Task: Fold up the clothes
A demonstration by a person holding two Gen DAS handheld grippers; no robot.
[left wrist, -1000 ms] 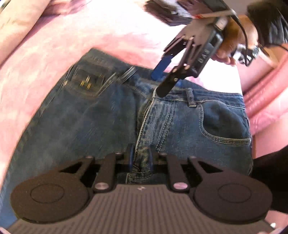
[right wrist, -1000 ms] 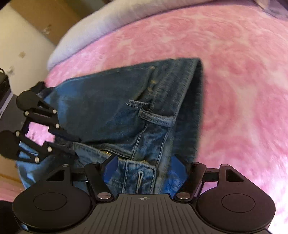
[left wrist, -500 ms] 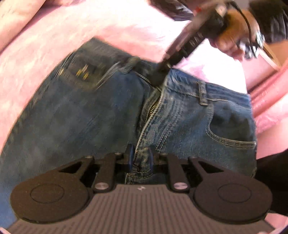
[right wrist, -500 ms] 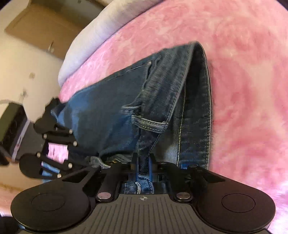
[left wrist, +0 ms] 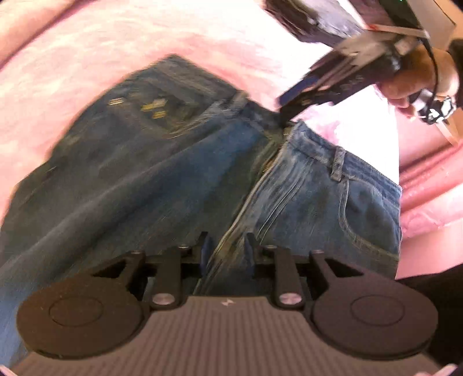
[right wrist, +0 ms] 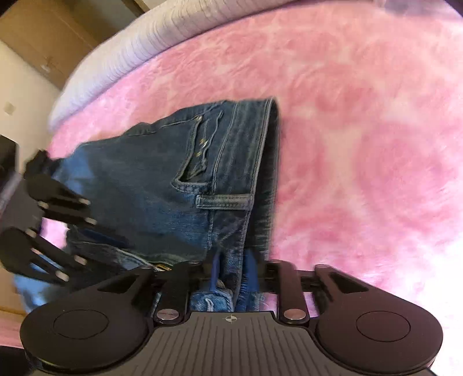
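A pair of blue jeans lies on a pink fuzzy blanket. In the left wrist view my left gripper is shut on the crotch seam of the jeans. My right gripper shows at the upper right of that view, held by a hand, pinching the waistband. In the right wrist view my right gripper is shut on the waistband of the jeans, next to a belt loop. The left gripper shows at the left there, clamped on the denim.
A grey-white ribbed pillow lies beyond the blanket, with brown cupboards behind it. A dark object sits at the top right of the left wrist view. Pink folded bedding lies to the right.
My right gripper went from open around the waistband to shut on it. Both grippers then moved with the jeans, and one half has turned so the back pocket faces the right camera.
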